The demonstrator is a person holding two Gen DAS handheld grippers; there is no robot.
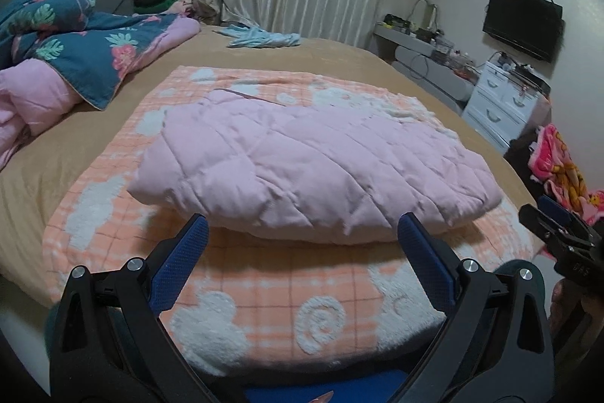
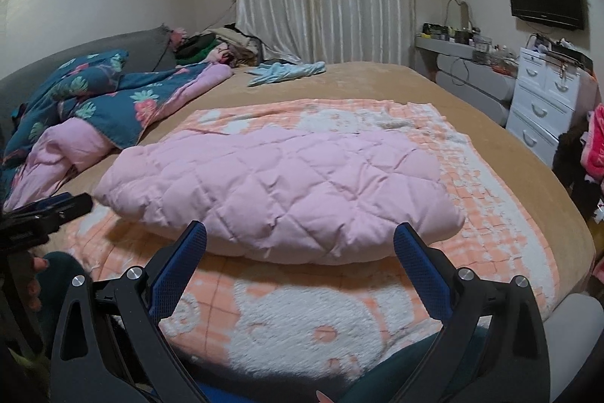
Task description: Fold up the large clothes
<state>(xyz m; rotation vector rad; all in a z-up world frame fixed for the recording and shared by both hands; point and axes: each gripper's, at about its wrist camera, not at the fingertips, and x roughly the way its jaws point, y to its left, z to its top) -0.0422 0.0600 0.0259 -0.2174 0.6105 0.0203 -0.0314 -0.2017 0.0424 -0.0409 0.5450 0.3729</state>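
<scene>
Pink quilted garment [image 1: 302, 161] sits folded on the orange blanket [image 1: 264, 297] mid-bed. Left gripper [image 1: 302, 233] and right gripper [image 2: 300, 240] both hang spread wide, empty, at its near edge. It's puffy, so a shallow pinch could let layers slip and unfold.

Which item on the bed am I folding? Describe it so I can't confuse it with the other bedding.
On the tan bed, find the orange-and-white checked towel blanket spread nearest the grippers. The pink quilted garment lies folded on it. Unlike the crumpled blue floral duvet at left, it is plain pale pink with diamond stitching.
</scene>
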